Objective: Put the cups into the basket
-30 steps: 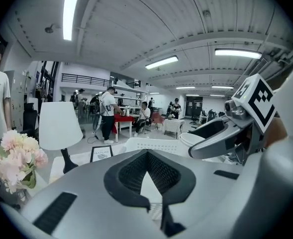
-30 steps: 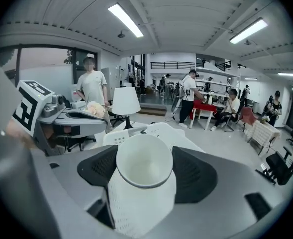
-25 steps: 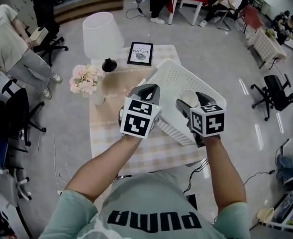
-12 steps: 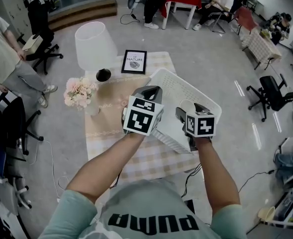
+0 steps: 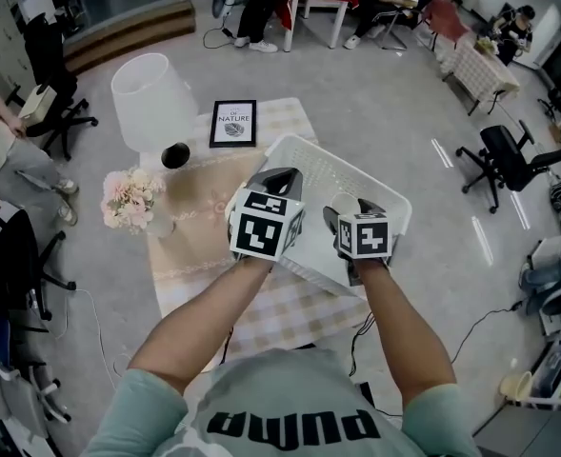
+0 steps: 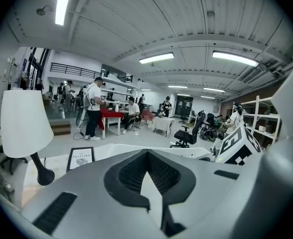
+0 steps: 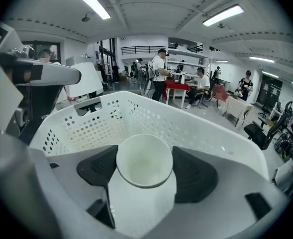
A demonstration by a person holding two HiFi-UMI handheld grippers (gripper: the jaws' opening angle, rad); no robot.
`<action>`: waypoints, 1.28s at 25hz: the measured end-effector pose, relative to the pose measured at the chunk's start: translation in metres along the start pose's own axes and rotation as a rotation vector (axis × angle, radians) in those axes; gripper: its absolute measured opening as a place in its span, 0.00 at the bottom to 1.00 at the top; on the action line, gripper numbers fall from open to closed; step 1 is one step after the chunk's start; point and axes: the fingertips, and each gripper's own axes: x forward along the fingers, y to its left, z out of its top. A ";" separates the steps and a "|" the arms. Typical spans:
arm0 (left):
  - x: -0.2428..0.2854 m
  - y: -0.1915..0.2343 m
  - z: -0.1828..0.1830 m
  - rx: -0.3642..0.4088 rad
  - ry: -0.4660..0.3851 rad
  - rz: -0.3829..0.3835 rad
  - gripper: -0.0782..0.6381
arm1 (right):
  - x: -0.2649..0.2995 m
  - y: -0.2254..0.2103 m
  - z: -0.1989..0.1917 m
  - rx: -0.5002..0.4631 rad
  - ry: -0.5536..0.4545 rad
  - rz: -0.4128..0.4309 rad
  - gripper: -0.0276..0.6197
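A white perforated basket (image 5: 333, 166) stands on the checked table, its far wall (image 7: 136, 114) filling the right gripper view. My right gripper (image 7: 144, 167) is shut on a white cup (image 7: 144, 159), held upright with its mouth open upward, just over the basket's near side. In the head view the right gripper (image 5: 350, 209) hides most of that cup. My left gripper (image 5: 282, 175) hovers beside it over the basket's left near rim. Its jaws (image 6: 147, 156) meet at the tips with nothing seen between them.
A white lamp (image 5: 151, 98), a framed picture (image 5: 233, 124) and a pink flower bunch (image 5: 128, 198) stand on the table's far left part. Office chairs (image 5: 504, 155) and several people surround the table on the grey floor.
Both grippers stay side by side over the basket's near side, the right one still holding the cup. The head view has shifted, so the table sits further left and nearer.
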 end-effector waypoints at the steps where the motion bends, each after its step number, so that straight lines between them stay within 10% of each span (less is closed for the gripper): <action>1: 0.002 0.000 0.000 -0.001 0.001 -0.005 0.11 | 0.002 -0.002 -0.002 0.010 0.005 -0.009 0.58; 32: 0.042 0.004 -0.020 -0.035 0.058 -0.092 0.11 | 0.060 -0.033 -0.068 0.171 0.208 -0.107 0.58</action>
